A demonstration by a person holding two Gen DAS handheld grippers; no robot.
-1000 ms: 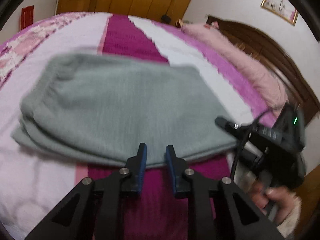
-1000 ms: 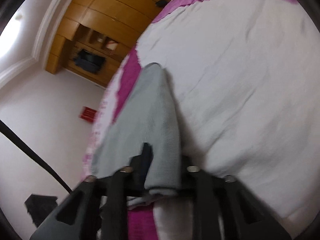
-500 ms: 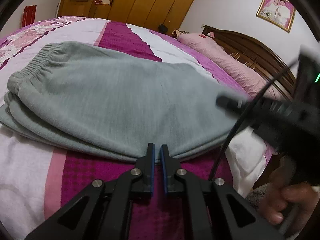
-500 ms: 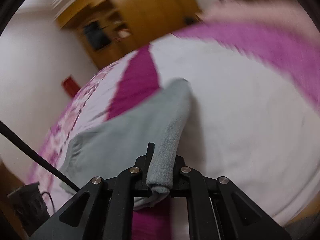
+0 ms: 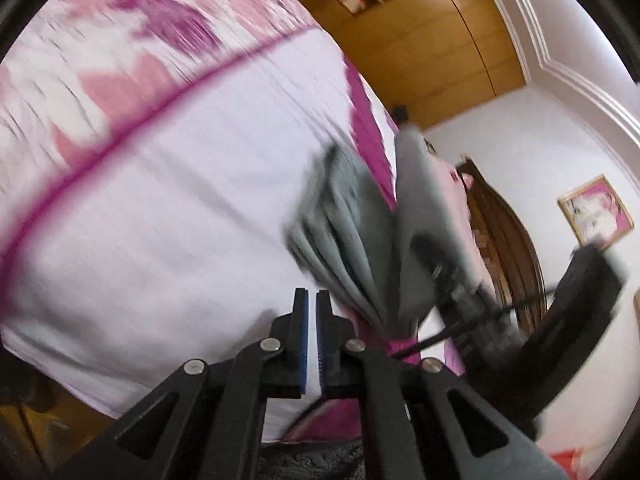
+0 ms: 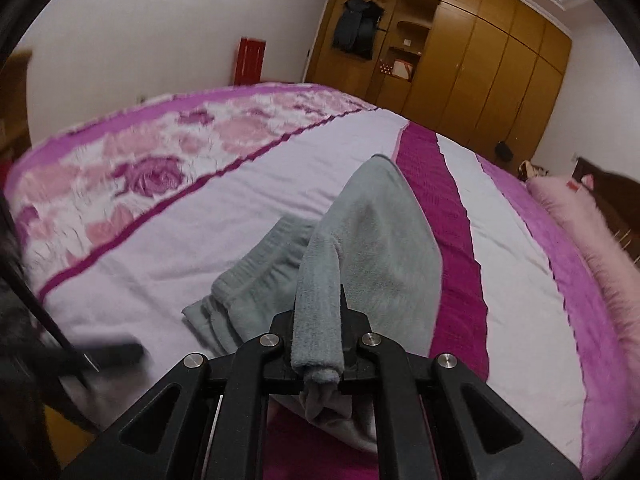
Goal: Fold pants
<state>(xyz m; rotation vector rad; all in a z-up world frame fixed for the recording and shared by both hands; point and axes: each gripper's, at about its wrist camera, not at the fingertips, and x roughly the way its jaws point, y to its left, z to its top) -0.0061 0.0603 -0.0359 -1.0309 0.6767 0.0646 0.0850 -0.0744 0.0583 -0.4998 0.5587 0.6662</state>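
**A:** Where are the pants (image 6: 372, 248) just now?

**B:** On the bed (image 6: 248, 208), lying on the pale lilac part of the bedspread just beside its dark magenta stripe (image 6: 444, 216). They are grey and fleecy. The elastic waistband end rests flat on the bed, while the other end is raised off it in a peak.

**A:** What lifts that end?

**B:** The right claw (image 6: 320, 344). A rolled edge of the grey cloth runs down between its two fingers and hangs out behind them in a small bunch. The fingers are drawn in tight against the fabric, pinching it.

**A:** And the left claw (image 5: 311, 340)?

**B:** Its blue-lined fingers (image 5: 303, 344) are pressed together with only a thin slit between them, and there is no cloth in it. Its jaws have just been closing on nothing. It hangs over the pale part of the bed, with the pants off to one side of it and not touching it.

**A:** Can you see the right claw from the left camera?

**B:** Blurred, yes. A dark tool body stands beside the pants with the grey cloth rising from it. The detail is too smeared to say more.

**A:** Anything else near the bed?

**B:** A pink pillow (image 6: 588, 224) lies at its far edge past the stripe, and a wooden wardrobe (image 6: 460, 52) stands behind the bed.
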